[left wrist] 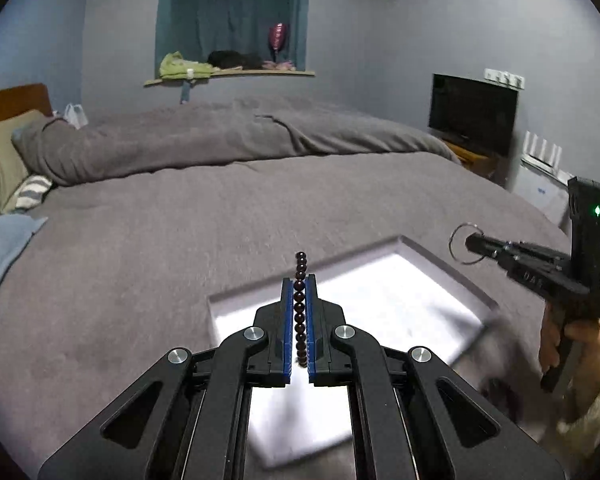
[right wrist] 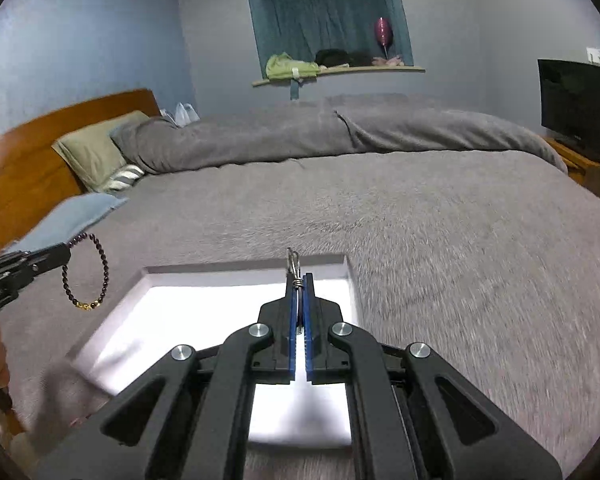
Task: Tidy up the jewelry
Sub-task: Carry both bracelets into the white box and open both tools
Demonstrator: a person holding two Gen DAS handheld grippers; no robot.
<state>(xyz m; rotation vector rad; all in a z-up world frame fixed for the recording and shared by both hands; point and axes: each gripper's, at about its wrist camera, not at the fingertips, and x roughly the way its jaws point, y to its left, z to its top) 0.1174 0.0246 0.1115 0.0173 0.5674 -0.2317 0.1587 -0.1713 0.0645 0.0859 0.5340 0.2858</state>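
Observation:
My left gripper [left wrist: 299, 282] is shut on a dark beaded bracelet [left wrist: 300, 276], held edge-on above the white tray [left wrist: 452, 268]. In the right wrist view that gripper [right wrist: 66, 256] enters from the left with the bracelet [right wrist: 105, 268] hanging as a loop, a gold clasp at its bottom. My right gripper [right wrist: 299, 278] is shut on a thin silver ring-shaped bracelet [right wrist: 293, 262] above the tray [right wrist: 148, 276]. In the left wrist view it [left wrist: 470, 244] comes in from the right, holding the silver ring [left wrist: 456, 236].
The tray lies on a grey bed cover [right wrist: 440, 240]. A folded grey duvet [left wrist: 220, 136], pillows [right wrist: 96, 152] and a wooden headboard [right wrist: 32, 160] are behind. A light blue cloth [right wrist: 72, 216] lies at the left. A TV [left wrist: 474, 116] stands at the right.

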